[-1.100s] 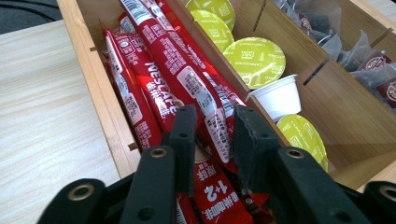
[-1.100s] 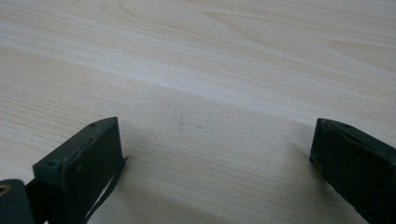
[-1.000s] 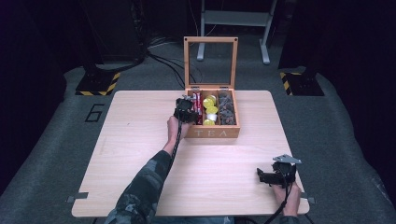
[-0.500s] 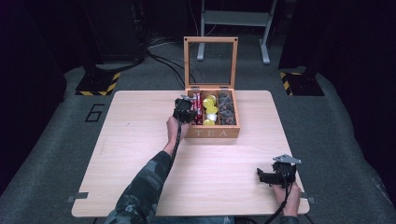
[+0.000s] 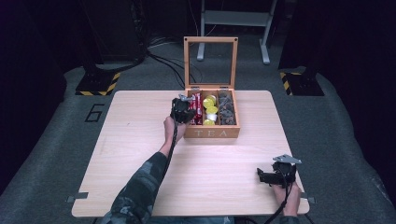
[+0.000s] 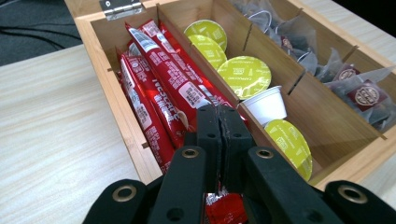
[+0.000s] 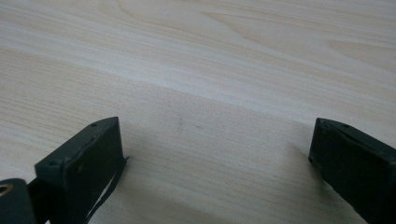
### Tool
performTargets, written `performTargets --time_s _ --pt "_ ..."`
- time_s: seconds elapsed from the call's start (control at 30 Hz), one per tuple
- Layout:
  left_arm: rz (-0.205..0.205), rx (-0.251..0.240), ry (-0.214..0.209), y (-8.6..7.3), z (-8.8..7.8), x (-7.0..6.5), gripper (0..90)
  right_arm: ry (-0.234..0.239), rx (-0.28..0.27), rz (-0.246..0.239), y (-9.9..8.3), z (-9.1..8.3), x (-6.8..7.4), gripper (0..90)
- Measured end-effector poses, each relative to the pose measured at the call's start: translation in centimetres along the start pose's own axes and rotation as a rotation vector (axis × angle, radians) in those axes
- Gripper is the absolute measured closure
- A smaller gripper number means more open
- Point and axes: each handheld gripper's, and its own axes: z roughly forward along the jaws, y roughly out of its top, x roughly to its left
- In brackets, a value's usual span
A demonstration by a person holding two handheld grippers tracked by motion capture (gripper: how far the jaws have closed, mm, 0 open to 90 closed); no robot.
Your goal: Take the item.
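At the near right corner of the desk (image 5: pixel 140 154), the right claw (image 5: pixel 275 173) rests in the person's hand low over bare wood. Its own view shows the two jaws standing wide apart with nothing between them, so it is open and empty, and it sits well apart from everything else.

Farther in, near the middle of the far edge, the left claw (image 6: pixel 218 140) hangs over the left end of the wooden tea box (image 5: pixel 212 133), whose glass lid stands upright behind it. The jaws are pressed together, and a scrap of red wrapper shows just beneath them, at the near end of the left compartment. They appear to pinch one of the red sachets (image 6: pixel 161 79) by its near end, though the exact stick cannot be told apart from its neighbours.

The sachets lie stacked in the left compartment with their long axis running from the near wall toward the hinge side, straight away from the claw. A lift would likely have to draw the stick up and back along that line. The middle compartment holds yellow-lidded pods (image 6: pixel 243 73), and the right one holds tea bags (image 6: pixel 366 95). The left hand is plainly the nearer one.
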Motion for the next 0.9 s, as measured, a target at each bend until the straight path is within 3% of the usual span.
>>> performTargets --time_s 0.9 --pt "0.065 -0.107 -0.025 0.7 -4.8 -0.6 88.3 -0.001 -0.002 0.002 0.0 0.0 0.0 2.7"
